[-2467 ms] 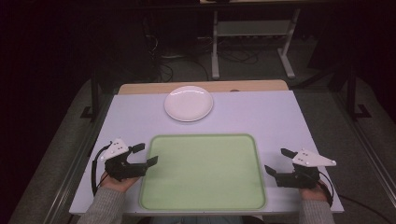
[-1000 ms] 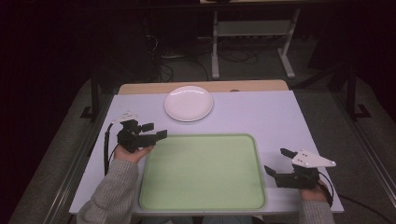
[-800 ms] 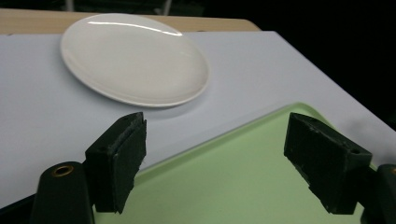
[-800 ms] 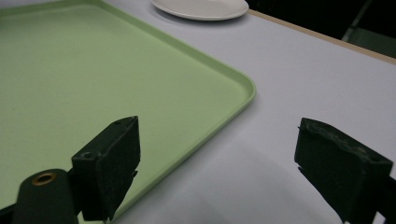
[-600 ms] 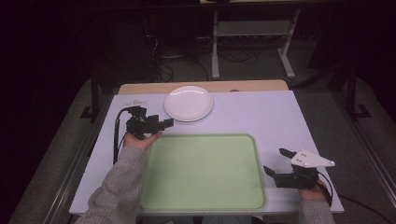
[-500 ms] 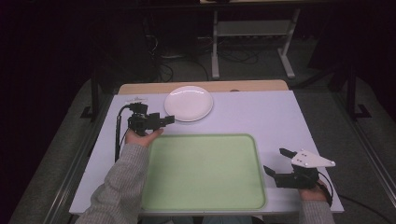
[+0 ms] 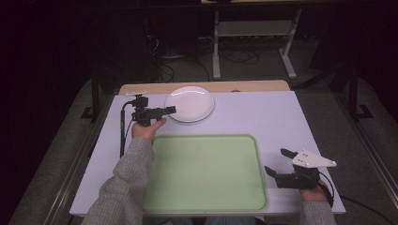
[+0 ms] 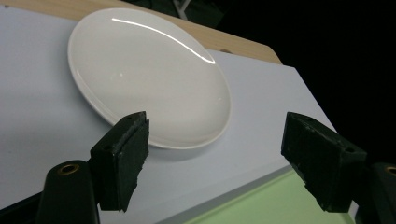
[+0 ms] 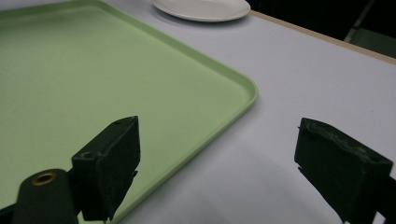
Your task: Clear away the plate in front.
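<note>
- The left gripper (image 7: 170, 110) sits at the near-left rim of the round white glossy plate (image 7: 189, 103), jaws spread wide, nothing between them.
- That plate rests on the pale lavender table top (image 7: 281, 117), toward its far edge, just beyond the flat light-green plastic tray (image 7: 204, 171).
- The right gripper (image 7: 277, 163) hovers low beside the tray's right edge, jaws wide apart, empty.

The plate (image 7: 189, 103) is plain glossy white, and the tray (image 7: 205, 172) is a flat pale green with no pattern. The table (image 7: 281, 119) is pale lilac-white with a light wood strip along its far edge. Both grippers, left (image 7: 169, 110) and right (image 7: 277, 161), are black, the right one topped by a light grey plate; the sleeve (image 7: 126, 187) is speckled grey.
</note>
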